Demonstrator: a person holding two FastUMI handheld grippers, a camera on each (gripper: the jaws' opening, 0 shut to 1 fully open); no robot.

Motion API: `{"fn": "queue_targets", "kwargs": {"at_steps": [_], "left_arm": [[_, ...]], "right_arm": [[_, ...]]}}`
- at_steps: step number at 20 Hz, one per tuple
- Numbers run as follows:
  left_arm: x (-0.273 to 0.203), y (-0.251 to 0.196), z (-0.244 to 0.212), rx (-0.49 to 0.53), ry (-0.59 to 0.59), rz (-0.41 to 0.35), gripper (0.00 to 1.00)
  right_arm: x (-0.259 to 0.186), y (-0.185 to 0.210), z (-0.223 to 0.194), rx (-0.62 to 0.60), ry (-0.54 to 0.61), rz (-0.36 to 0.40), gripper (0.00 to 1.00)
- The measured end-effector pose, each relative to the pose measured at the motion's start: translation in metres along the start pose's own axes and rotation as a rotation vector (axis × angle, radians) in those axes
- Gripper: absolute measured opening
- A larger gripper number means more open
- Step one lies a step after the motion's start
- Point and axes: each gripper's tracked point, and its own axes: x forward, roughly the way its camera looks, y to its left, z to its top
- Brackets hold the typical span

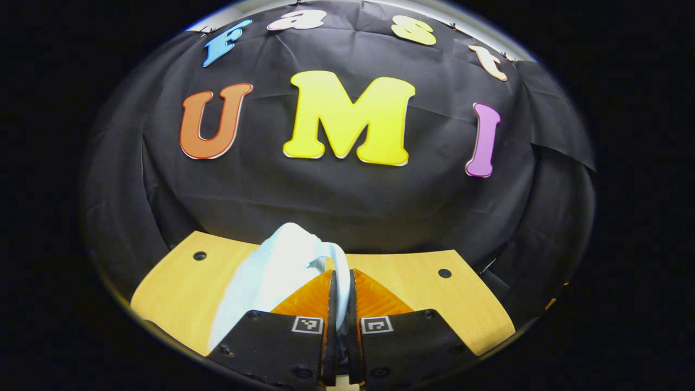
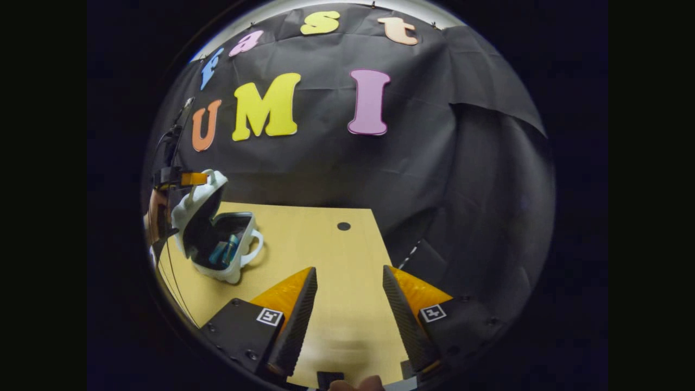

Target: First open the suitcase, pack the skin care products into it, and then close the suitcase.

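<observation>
Suitcase: small, white, hard-shelled plastic [image 2: 217, 239], seen in the right gripper view at the left side of the pale yellow wooden table [image 2: 326, 244], resting on its lower shell with the lid tilted up and back on its hinge. Dark lining inside. 2 bluish-teal skin care tubes [image 2: 223, 253] lying side by side in the lower shell. White loop handle sticking out on the case's right, toward the table's middle.

Left gripper [image 2: 187, 179], seen from the right gripper view, up at the top edge of the raised lid, with part of a hand [image 2: 155, 217] behind it at the far left. In the left gripper view, left gripper [image 1: 341, 293] nearly closed, jaws narrow, both fingers [image 1: 309, 296] pressed on the thin white rim of the lid [image 1: 282, 266], which rises between and to the left of them. Table beyond, with 2 dark round holes, and black cloth wall [image 1: 347, 195] behind.

Right gripper [image 2: 347, 298] wide apart, holding nothing, hanging over bare table near the front edge, well apart from the case, to its right. 1 dark round hole [image 2: 343, 226] farther back on the table. Cannot tell what the blurred pale shape at the bottom edge is.
</observation>
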Motion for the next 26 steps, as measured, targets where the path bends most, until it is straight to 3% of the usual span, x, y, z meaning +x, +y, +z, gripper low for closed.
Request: {"fn": "queue_targets", "kwargs": {"at_steps": [6,14,15,18,19,20,22,23,24,26], "left_arm": [[0.052,-0.058,-0.086,0.057,0.091,-0.06,0.11],[0.086,-0.08,-0.153,0.018,0.206,-0.027,0.12],[0.089,-0.083,-0.156,0.015,0.197,-0.029,0.19],[0.09,-0.099,-0.166,0.049,0.202,-0.035,0.26],[0.09,-0.102,-0.166,0.08,0.196,-0.035,0.51],[0.091,-0.107,-0.17,0.101,0.199,-0.046,0.45],[0.083,-0.116,-0.178,0.119,0.206,-0.063,0.7],[0.075,-0.121,-0.175,0.118,0.2,-0.074,0.73],[0.065,-0.125,-0.17,0.111,0.19,-0.082,0.69],[0.038,-0.136,-0.151,0.083,0.146,-0.116,0.86]], "right_arm": [[-0.003,-0.027,-0.026,-0.03,0.077,-0.057,0.69],[0.0,-0.035,-0.037,-0.053,0.105,-0.069,0.71],[0.001,-0.036,-0.037,-0.05,0.104,-0.07,0.71],[0.002,-0.038,-0.038,-0.038,0.106,-0.066,0.71],[0.004,-0.039,-0.039,-0.035,0.106,-0.065,0.71],[0.004,-0.04,-0.039,-0.031,0.104,-0.063,0.71],[0.005,-0.038,-0.035,-0.021,0.088,-0.052,0.71],[0.007,-0.036,-0.031,-0.017,0.075,-0.044,0.71],[0.01,-0.032,-0.026,-0.013,0.061,-0.033,0.7],[0.014,-0.018,-0.01,0.005,0.015,0.004,0.71]]}}
